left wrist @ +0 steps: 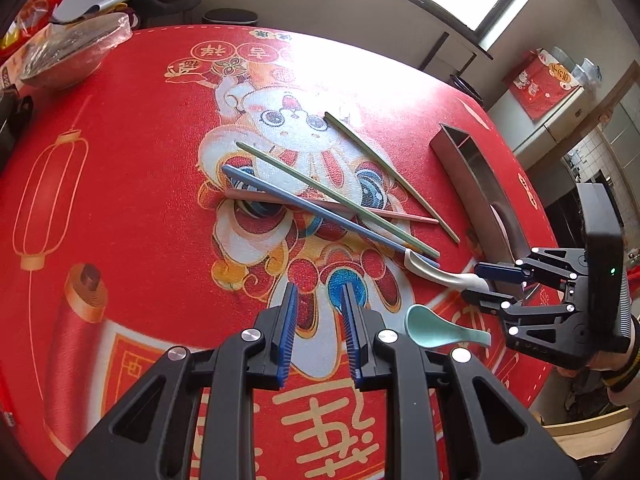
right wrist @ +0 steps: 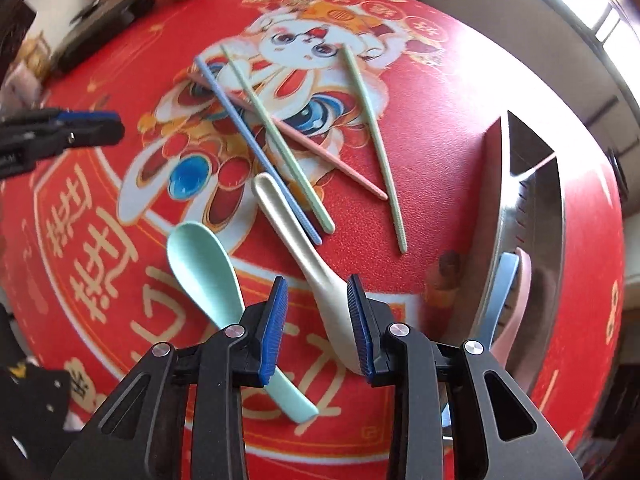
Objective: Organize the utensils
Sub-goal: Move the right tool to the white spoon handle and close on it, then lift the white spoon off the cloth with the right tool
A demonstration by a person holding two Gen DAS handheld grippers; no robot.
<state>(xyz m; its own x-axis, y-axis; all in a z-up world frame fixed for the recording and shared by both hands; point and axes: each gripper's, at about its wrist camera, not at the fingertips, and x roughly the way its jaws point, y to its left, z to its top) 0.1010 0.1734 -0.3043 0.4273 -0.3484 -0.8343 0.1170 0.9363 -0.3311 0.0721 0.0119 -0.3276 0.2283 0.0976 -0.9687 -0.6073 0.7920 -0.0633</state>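
Observation:
Two green chopsticks (left wrist: 340,196) (right wrist: 280,136), a blue chopstick (left wrist: 312,208) (right wrist: 256,148) and a pink chopstick (left wrist: 392,213) (right wrist: 332,156) lie crossed on the red table mat (left wrist: 140,200). A cream spoon (left wrist: 436,272) (right wrist: 304,256) lies with its bowl between the open fingers of my right gripper (right wrist: 316,320) (left wrist: 476,282). A mint spoon (left wrist: 436,328) (right wrist: 212,280) lies beside it. My left gripper (left wrist: 318,328) (right wrist: 92,126) is open and empty above the mat. A steel utensil holder (left wrist: 476,176) (right wrist: 532,208) holds a blue spoon (right wrist: 500,292) and a pink spoon (right wrist: 518,300).
A plastic-wrapped bowl (left wrist: 68,52) sits at the far left of the round table. Dark objects (right wrist: 104,24) lie at the table's far edge. A counter with a red bag (left wrist: 540,80) stands beyond the table on the right.

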